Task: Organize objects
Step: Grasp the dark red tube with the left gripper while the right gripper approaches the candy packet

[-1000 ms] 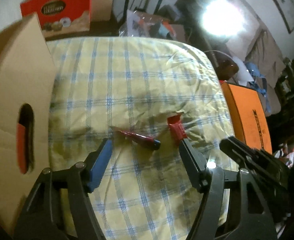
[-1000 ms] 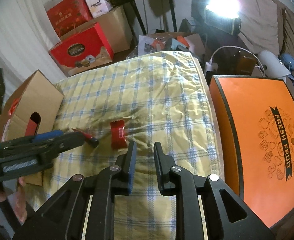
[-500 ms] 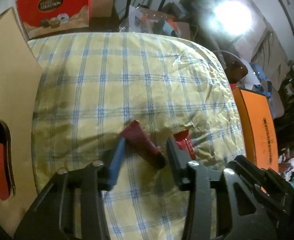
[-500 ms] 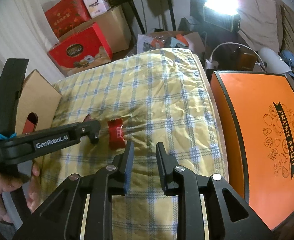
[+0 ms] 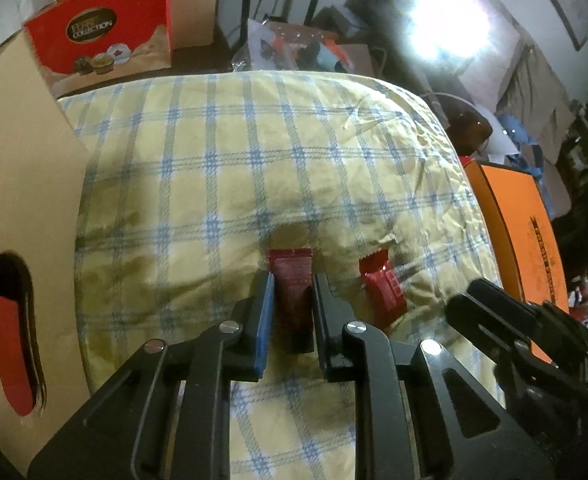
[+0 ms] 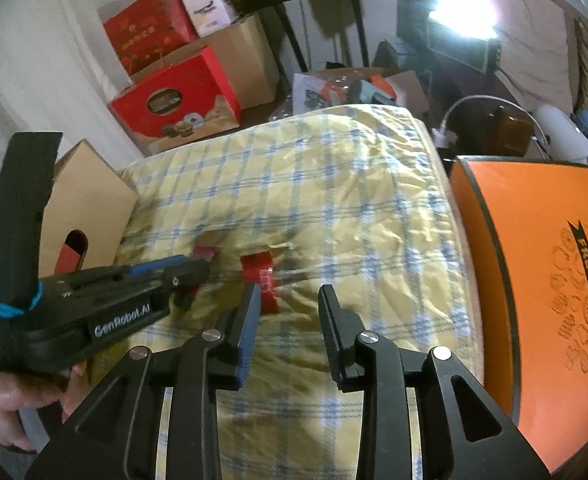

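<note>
Dark red tube (image 5: 292,280) lies on your checked cloth (image 5: 254,168), clamped between your left gripper's (image 5: 290,300) fingers. Red packet (image 5: 383,286) sits at its 3 o'clock. Your right gripper (image 6: 290,306) is spread, grasping nothing.

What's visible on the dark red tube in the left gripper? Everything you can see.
The dark red tube is a small, soft-looking squeeze tube: flat crimped end pointing away from the camera, dark cap toward it. It lies lengthwise between the fingers of the left gripper, which press on both its sides. Below it is the yellow plaid cloth; whether it rests on it or is lifted is unclear. A bright red wrapped packet lies apart to its right.
</note>
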The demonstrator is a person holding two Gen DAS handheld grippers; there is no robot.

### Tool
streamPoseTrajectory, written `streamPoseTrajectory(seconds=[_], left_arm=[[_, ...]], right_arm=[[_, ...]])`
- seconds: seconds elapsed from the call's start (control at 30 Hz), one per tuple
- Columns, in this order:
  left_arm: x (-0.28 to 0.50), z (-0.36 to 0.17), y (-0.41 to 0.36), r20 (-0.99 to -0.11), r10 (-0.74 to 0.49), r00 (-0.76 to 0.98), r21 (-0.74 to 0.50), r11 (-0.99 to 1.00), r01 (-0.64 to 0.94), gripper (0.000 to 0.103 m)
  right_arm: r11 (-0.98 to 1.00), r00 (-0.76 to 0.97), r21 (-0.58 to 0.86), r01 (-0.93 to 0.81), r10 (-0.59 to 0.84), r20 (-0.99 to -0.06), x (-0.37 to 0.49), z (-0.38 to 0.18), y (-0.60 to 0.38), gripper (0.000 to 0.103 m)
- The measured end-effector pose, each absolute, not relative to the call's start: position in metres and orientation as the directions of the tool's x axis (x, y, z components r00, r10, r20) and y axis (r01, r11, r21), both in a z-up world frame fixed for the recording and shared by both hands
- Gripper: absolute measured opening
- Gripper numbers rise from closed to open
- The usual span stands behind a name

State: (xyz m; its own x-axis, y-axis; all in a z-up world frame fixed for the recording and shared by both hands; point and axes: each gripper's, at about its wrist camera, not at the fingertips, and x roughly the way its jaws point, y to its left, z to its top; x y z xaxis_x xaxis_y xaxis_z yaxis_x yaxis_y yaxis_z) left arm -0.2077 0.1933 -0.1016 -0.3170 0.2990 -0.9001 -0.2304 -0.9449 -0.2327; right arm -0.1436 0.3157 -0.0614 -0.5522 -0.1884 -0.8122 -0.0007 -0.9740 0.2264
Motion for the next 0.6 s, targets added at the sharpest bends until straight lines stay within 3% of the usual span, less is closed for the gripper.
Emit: streamPoseTrajectory(seconds=[0.6], left_arm=[[-0.197, -0.087, 0.176, -0.877, 0.307, -0.371, -0.239, -0.946, -0.218, 0.017]], right_arm=[[-0.995, -0.531, 0.074, 0.074, -0.102, -0.841, -0.162, -0.092, 0.279, 0.029]])
